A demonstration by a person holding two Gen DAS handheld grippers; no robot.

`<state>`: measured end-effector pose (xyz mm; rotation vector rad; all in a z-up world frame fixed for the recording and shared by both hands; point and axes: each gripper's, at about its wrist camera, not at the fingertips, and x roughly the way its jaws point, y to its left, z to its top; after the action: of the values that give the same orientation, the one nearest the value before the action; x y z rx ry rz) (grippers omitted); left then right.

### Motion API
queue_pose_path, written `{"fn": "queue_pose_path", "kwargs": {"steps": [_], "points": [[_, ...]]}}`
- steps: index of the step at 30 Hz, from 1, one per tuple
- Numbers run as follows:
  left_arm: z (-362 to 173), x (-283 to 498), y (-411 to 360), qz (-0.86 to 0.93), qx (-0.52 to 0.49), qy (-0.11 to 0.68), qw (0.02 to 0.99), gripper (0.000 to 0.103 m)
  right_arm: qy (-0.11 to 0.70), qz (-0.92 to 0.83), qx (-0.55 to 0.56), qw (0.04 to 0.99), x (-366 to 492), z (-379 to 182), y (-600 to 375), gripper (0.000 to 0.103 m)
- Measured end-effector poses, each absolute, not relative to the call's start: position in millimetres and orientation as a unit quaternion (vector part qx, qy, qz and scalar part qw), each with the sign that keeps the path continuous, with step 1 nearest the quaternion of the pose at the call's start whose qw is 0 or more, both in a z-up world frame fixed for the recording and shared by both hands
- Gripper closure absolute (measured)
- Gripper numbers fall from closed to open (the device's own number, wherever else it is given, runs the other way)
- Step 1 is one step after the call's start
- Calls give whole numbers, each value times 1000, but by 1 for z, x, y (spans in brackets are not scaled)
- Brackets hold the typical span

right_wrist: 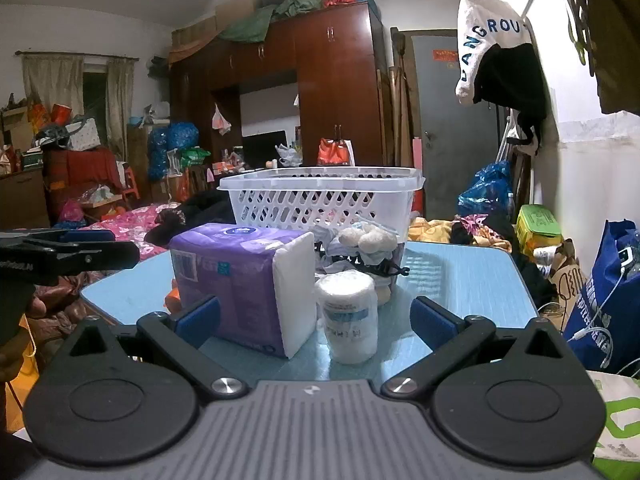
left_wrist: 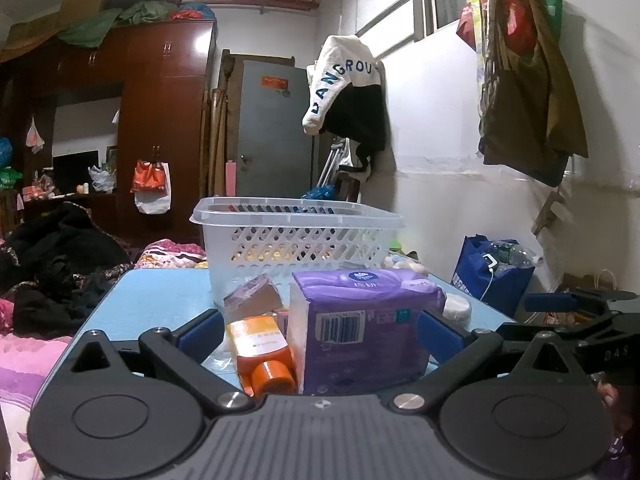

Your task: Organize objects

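Two grippers, the left gripper and the right gripper, stand wide apart, holding nothing, before the purple pack and the white basket at frame center.

Dim indoor light, cool purple-blue cast. Glare on wardrobe doors and white wall at right. Soft shadow beside basket on table. Fisheye bends edges (corners vignetted black). Far clutter soft, noisy.

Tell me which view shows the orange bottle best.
The left wrist view: the orange bottle lies on its side, close and unobstructed, between the open left tongs. The right wrist view shows only an orange sliver behind the purple pack.
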<state>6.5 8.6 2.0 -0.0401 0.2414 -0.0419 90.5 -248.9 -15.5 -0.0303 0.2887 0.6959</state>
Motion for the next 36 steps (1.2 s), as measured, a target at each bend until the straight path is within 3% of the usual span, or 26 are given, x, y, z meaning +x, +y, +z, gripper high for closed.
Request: {"fn": "queue_pose_path", "kwargs": {"steps": [36], "points": [[-1, 15, 10, -16, -23, 137, 990, 0, 151, 344, -11, 927, 93, -18, -251, 0]]}}
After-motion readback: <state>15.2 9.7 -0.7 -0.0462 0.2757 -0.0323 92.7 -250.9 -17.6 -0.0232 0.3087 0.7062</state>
